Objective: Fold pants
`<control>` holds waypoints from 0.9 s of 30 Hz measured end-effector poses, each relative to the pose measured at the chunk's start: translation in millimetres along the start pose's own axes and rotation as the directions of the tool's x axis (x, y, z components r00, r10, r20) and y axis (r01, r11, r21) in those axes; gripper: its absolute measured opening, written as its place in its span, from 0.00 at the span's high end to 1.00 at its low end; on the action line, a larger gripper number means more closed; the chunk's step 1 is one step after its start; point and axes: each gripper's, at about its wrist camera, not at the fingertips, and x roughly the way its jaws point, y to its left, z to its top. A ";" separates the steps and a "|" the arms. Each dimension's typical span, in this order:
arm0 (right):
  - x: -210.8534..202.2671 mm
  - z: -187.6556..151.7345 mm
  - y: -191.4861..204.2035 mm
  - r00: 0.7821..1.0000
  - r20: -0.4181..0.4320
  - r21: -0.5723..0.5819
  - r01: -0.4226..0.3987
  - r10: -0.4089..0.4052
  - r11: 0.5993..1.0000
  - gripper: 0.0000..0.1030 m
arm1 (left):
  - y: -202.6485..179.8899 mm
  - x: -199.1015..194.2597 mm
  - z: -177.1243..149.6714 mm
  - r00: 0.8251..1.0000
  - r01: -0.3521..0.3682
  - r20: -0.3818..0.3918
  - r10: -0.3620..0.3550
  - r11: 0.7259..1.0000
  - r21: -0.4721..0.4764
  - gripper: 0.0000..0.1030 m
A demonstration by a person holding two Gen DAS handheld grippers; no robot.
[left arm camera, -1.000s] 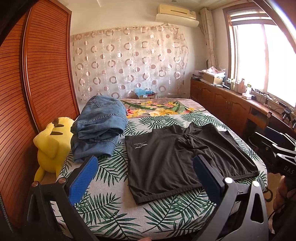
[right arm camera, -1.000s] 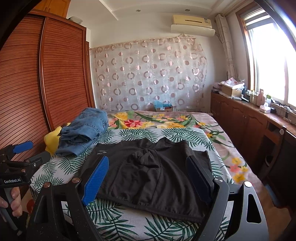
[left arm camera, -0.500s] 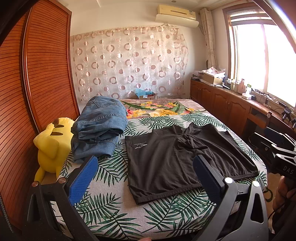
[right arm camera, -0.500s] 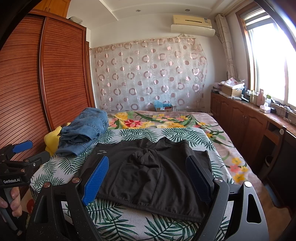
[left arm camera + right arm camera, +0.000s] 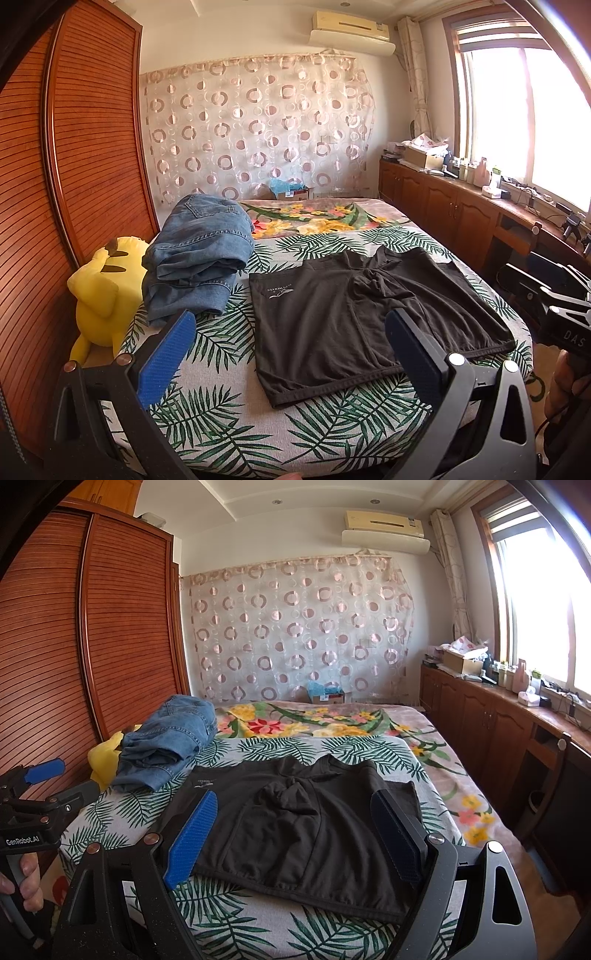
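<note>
A pair of black shorts (image 5: 354,317) lies spread flat on the leaf-print bed, waistband toward me, with a small white logo on its left leg; it also shows in the right wrist view (image 5: 295,823). My left gripper (image 5: 288,339) is open and empty, held above the bed's near edge, short of the shorts. My right gripper (image 5: 295,823) is open and empty, hovering in front of the shorts' waistband. Each gripper also shows at the edge of the other's view.
Folded blue jeans (image 5: 199,258) lie at the bed's left, also in the right wrist view (image 5: 170,738). A yellow plush toy (image 5: 103,291) sits beside a wooden wardrobe (image 5: 74,166). Low wooden cabinets (image 5: 491,731) with clutter run along the right wall under the window.
</note>
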 end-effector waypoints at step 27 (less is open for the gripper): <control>4.6 -1.7 -3.2 1.000 -0.013 0.000 0.001 -0.001 1.000 0.16 | -6.3 4.1 3.1 0.999 0.034 -0.042 -0.034 0.999 0.010 0.00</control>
